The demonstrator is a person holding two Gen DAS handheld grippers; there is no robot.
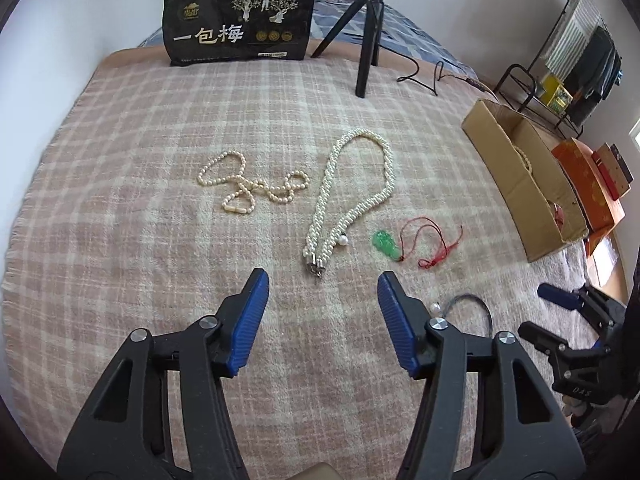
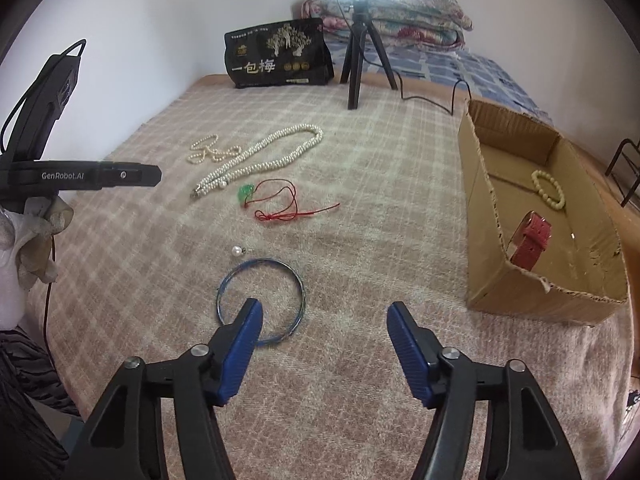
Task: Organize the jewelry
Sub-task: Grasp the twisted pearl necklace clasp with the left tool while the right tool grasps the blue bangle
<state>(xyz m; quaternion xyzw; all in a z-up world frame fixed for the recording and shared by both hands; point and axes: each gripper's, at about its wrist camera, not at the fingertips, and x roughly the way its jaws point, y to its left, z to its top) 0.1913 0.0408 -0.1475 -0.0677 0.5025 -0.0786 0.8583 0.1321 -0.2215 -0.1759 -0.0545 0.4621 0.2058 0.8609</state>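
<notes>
I have both tools hovering over the pink plaid blanket [image 1: 120,200], and I take the cardboard box [image 2: 480,208] at its right edge as my reference. My left gripper [image 1: 322,280] is spread wide and holds nothing; its blue pads [image 1: 250,320] frame the clasp end of the thick braided pearl necklace [image 1: 352,184], which lies well to the left of the box. Further from the box than that sits the thin pearl strand [image 1: 248,184], curled in loose loops. Between the braided necklace and the box lies the green pendant [image 1: 385,245] on its red cord [image 1: 432,240]. My right gripper [image 2: 324,312] is likewise released and empty, its left pad overlapping the near arc of the blue wire hoop [image 2: 260,300], left of the box's near corner. A single pearl earring [image 2: 237,251] rests just beyond the hoop. Inside the box I see a cream bead bracelet [image 2: 549,190] toward the far end and a red strap watch [image 2: 532,242] propped against the left wall nearer me. Behind everything stand a black snack bag [image 2: 280,54] and a tripod [image 2: 360,52].
</notes>
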